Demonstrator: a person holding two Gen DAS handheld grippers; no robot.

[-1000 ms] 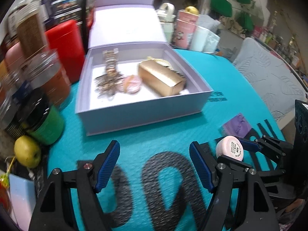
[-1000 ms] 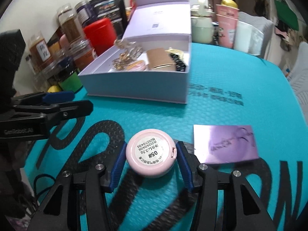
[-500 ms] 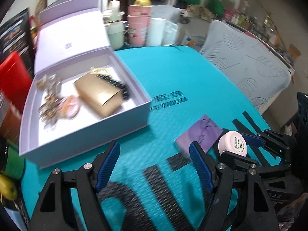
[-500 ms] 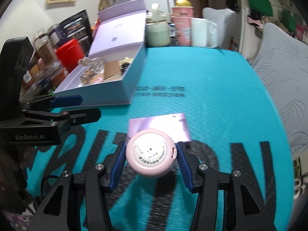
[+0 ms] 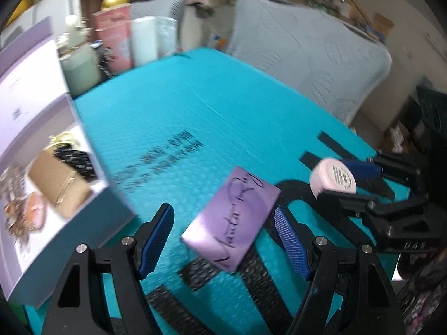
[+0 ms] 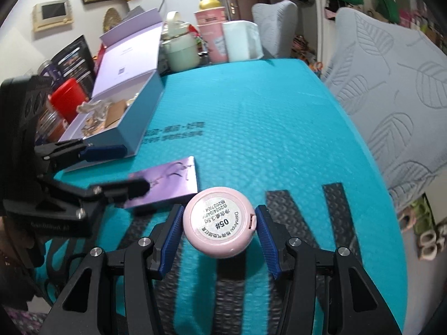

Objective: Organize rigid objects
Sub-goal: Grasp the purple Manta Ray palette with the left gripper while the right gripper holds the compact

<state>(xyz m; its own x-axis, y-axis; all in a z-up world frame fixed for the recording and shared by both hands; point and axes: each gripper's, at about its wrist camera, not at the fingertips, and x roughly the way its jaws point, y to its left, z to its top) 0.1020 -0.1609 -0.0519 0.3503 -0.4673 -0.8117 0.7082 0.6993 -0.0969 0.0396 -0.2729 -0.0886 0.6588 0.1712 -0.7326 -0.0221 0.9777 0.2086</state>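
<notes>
My right gripper [image 6: 219,230] is shut on a round pink compact [image 6: 220,222] with a white label, held above the teal mat; it also shows in the left wrist view [image 5: 332,178]. My left gripper [image 5: 223,237] is open, its jaws on either side of a flat purple case [image 5: 233,216] that lies on the mat; the case also shows in the right wrist view [image 6: 164,182]. The open lilac box [image 5: 69,223] stands at the left, holding a gold box [image 5: 58,182], a black clip and jewellery.
The teal mat [image 6: 251,117] covers the table. Jars and a red tin [image 6: 71,97] stand left of the box. A green pot [image 6: 181,53], pink cup [image 6: 212,33] and white container stand at the back. Grey chairs [image 6: 391,83] stand at the right.
My left gripper has swung right, away from the lilac box, and now straddles the purple case. My right gripper has moved right with the pink compact still in it.
</notes>
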